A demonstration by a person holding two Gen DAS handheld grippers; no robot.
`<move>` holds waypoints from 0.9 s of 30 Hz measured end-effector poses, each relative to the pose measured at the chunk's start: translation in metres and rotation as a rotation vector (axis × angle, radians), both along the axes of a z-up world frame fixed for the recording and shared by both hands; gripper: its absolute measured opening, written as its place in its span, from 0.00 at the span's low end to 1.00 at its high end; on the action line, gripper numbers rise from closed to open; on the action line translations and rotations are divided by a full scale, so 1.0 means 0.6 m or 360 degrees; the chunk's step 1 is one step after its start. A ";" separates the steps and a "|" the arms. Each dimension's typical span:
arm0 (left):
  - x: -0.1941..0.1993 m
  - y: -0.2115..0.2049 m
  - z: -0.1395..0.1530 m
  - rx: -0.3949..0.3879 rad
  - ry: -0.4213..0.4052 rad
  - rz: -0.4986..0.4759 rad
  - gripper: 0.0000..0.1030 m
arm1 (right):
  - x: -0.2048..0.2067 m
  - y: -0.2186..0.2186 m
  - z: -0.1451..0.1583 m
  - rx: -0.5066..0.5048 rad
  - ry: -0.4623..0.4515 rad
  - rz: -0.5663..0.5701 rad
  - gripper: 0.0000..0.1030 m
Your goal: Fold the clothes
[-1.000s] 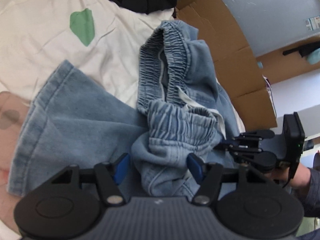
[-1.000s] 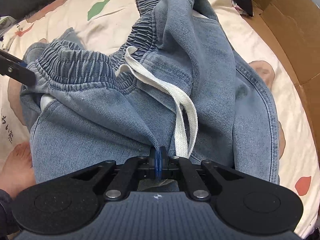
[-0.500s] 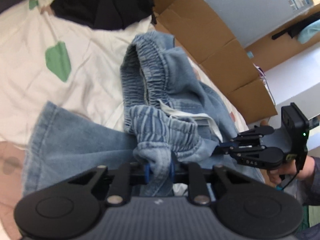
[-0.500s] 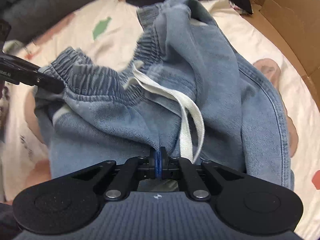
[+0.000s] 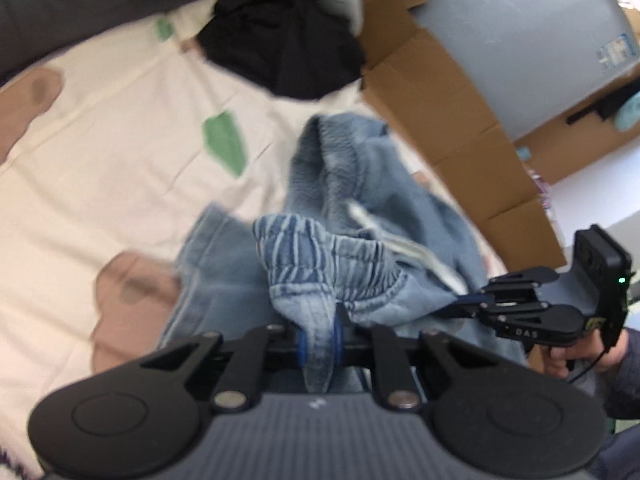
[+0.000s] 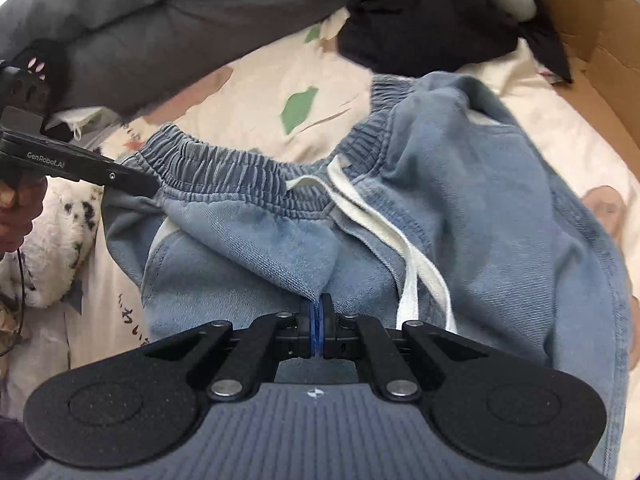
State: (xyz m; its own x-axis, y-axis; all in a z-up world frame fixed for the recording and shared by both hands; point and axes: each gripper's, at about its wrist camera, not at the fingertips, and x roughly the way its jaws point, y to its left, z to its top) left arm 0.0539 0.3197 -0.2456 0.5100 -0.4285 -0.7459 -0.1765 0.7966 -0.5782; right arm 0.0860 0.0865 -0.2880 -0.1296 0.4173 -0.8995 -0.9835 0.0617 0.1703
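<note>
Pinching denim shorts, both tools clamped

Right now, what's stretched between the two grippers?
The denim pants' elastic waistband, with the white drawstring hanging nearer the right gripper. The right wrist view shows it best; the left gripper pinches the band's other end.

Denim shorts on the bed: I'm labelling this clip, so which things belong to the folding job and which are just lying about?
In the job:
denim shorts
white drawstring
left gripper, shut on the waistband
right gripper, shut on the fabric

Lying about:
black garment
cardboard boxes
grey duvet
patterned bedsheet
</note>
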 end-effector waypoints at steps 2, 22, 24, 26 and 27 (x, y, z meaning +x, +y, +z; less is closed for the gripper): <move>-0.002 -0.007 -0.024 0.0031 0.0085 0.0000 0.14 | -0.011 0.007 -0.016 -0.0047 -0.0024 0.0002 0.00; 0.001 -0.002 -0.038 0.0134 0.0179 0.0070 0.29 | -0.022 0.021 -0.007 -0.0059 -0.0019 -0.0053 0.22; 0.002 0.007 -0.030 0.0131 0.0138 0.0084 0.23 | -0.016 0.021 0.005 -0.0033 -0.0012 -0.0066 0.22; 0.001 0.015 -0.015 0.0150 0.0093 0.0095 0.20 | -0.009 0.021 0.017 -0.0006 -0.0004 -0.0079 0.22; -0.001 0.020 -0.008 0.0154 0.0076 0.0109 0.19 | -0.006 0.021 0.023 0.0007 -0.0001 -0.0086 0.22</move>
